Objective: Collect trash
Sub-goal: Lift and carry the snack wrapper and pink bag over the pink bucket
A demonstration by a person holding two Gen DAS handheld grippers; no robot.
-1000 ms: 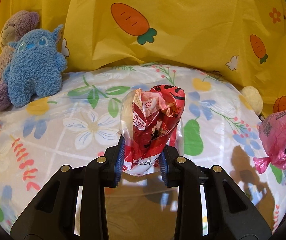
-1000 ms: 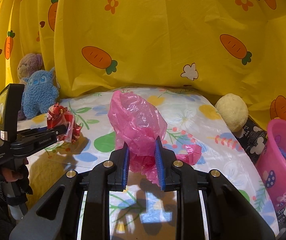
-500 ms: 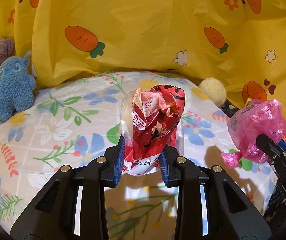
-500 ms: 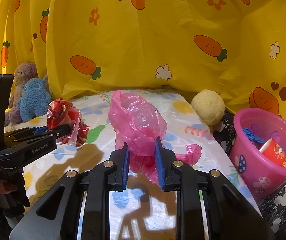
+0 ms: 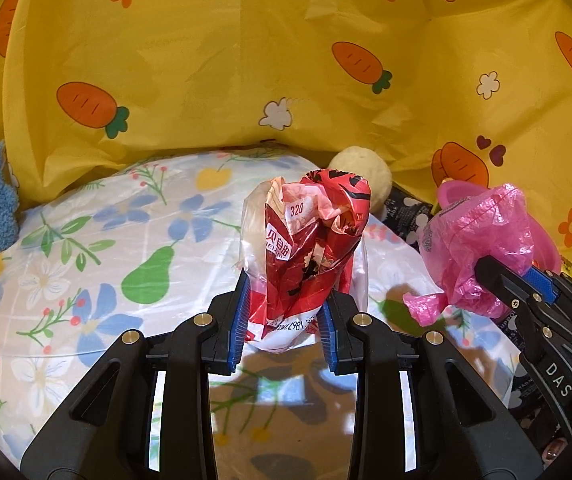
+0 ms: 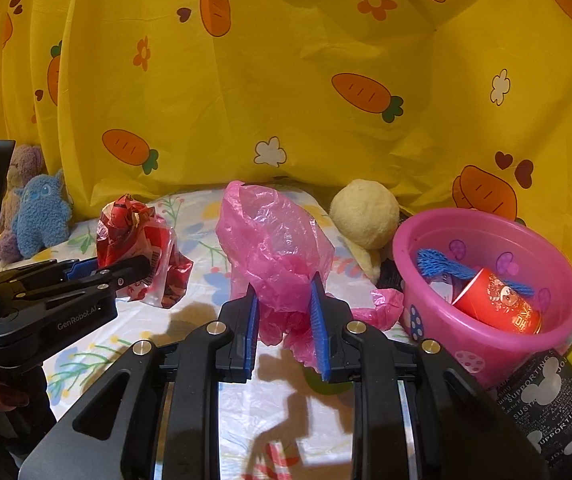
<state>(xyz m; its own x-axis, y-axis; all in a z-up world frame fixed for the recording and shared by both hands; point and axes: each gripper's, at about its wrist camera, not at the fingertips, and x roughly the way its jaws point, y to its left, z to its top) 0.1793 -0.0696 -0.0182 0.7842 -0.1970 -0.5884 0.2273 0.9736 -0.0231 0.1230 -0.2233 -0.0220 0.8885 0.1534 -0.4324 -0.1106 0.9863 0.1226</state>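
My left gripper (image 5: 284, 300) is shut on a crumpled red snack wrapper (image 5: 313, 236) and holds it above the flowered bedsheet (image 5: 98, 264). It also shows in the right wrist view (image 6: 134, 236), left of centre. My right gripper (image 6: 284, 300) is shut on a crumpled pink plastic bag (image 6: 274, 248), also seen in the left wrist view (image 5: 477, 240) at the right. A pink bucket (image 6: 485, 340) stands to the right of the right gripper. It holds a red paper cup (image 6: 497, 304) and a blue cloth (image 6: 441, 264).
A cream plush ball (image 6: 363, 212) lies beside the bucket. A blue plush toy (image 6: 44, 216) and a purple one (image 6: 26, 164) sit at the far left. A yellow carrot-print curtain (image 6: 286, 80) hangs behind the bed. A black printed bag (image 6: 541, 396) lies under the bucket.
Both grippers have swung to the right with their loads. The pink bucket has come fully into the right wrist view, and the plush toys have slid to the left edge.
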